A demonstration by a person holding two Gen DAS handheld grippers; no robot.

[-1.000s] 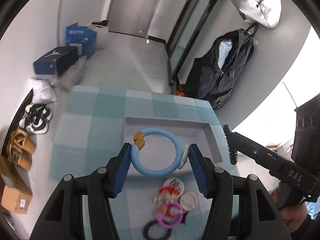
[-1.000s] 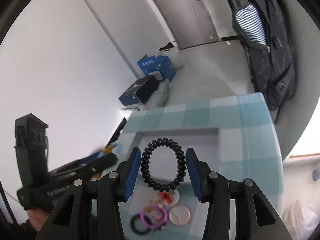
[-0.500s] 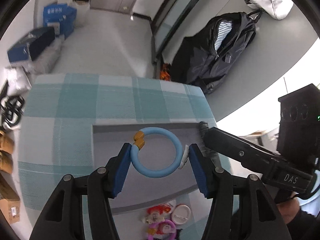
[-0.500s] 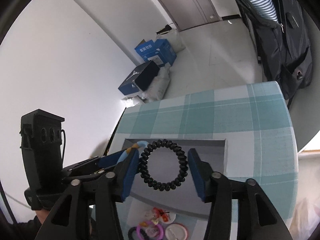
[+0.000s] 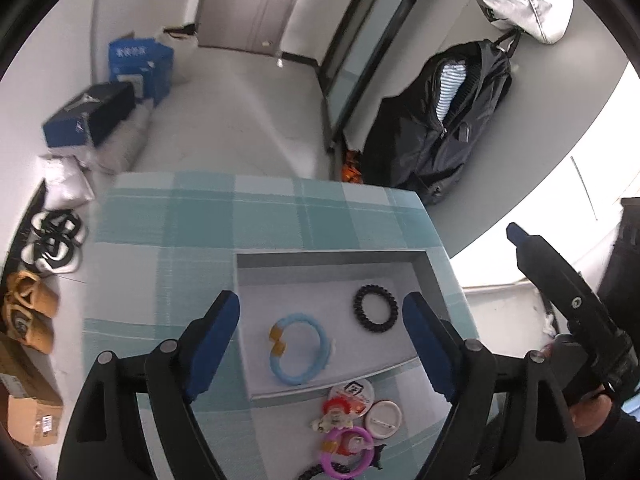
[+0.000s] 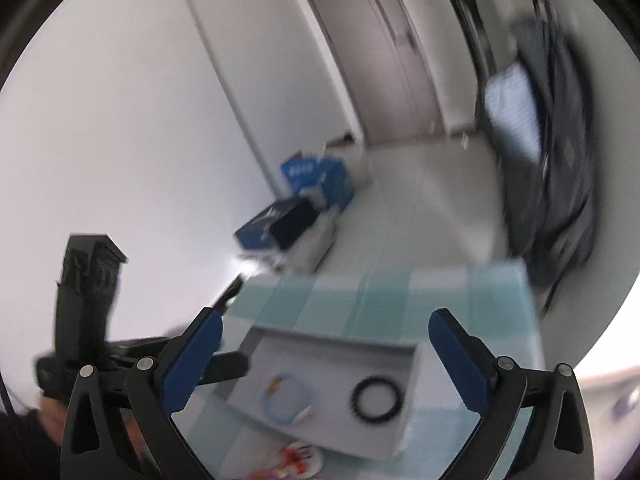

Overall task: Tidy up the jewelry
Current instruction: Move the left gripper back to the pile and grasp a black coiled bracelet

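A: Left wrist view, sharp: left gripper point(image 5: 320, 316) above the grey tray point(image 5: 332, 258), jaws just opened, wide apart, nothing between the pads. Blue ring point(image 5: 299, 350) and black coil hair tie point(image 5: 375, 308) lie flat in the tray, apart from each other.

B: Right wrist view, blurred: right gripper point(image 6: 326, 340) jaws also just opened, spread wide, empty. Same tray point(image 6: 332, 338), same two pieces inside.

A: Only my view resolves the pile on the checked cloth point(image 5: 192, 216) in front of the tray: two round badges point(image 5: 368, 402), one purple ring point(image 5: 347, 452), one red-and-white charm point(image 5: 336, 412), part of another black coil point(image 5: 316, 471).

B: Mine shows that pile as a smear only. Count: two in tray.
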